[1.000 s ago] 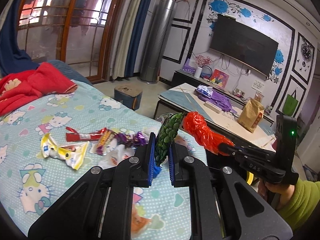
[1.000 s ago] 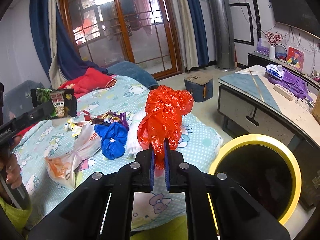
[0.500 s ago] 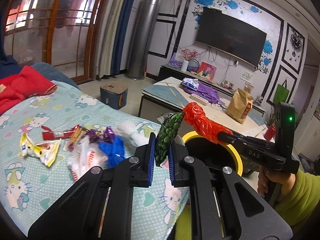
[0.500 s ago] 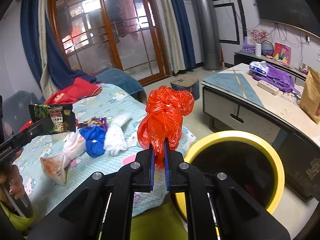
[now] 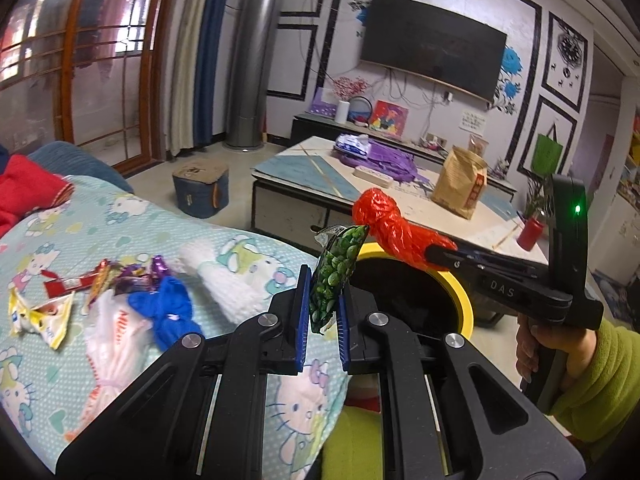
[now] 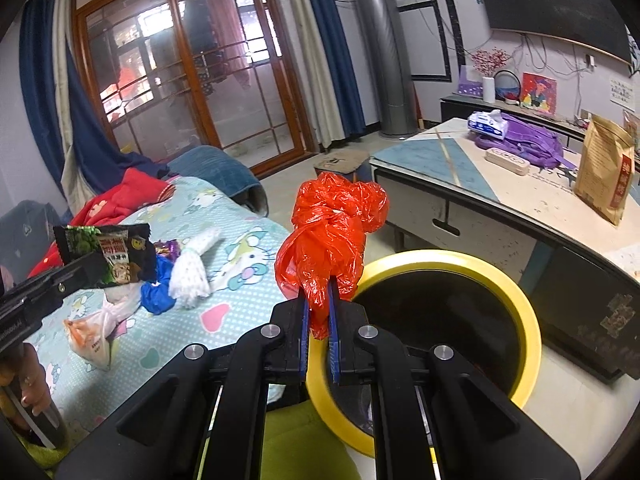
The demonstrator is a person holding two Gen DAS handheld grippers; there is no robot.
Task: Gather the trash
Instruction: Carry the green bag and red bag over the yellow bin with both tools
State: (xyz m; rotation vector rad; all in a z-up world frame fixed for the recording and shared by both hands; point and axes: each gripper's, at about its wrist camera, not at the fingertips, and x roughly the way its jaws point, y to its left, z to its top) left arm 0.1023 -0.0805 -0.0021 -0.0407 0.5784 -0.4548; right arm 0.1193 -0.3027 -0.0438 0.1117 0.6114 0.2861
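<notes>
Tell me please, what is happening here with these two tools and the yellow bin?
A person is collecting trash with a handheld gripper in each hand. The left gripper holds a green snack packet and the right gripper holds a crumpled red plastic bag, both near the yellow-rimmed bin. Nothing is dropped yet. More wrappers, a blue bag and a white bundle lie on the bed.

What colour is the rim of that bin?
Yellow, around a black inside; the bin's rim shows best in the right wrist view.
</notes>
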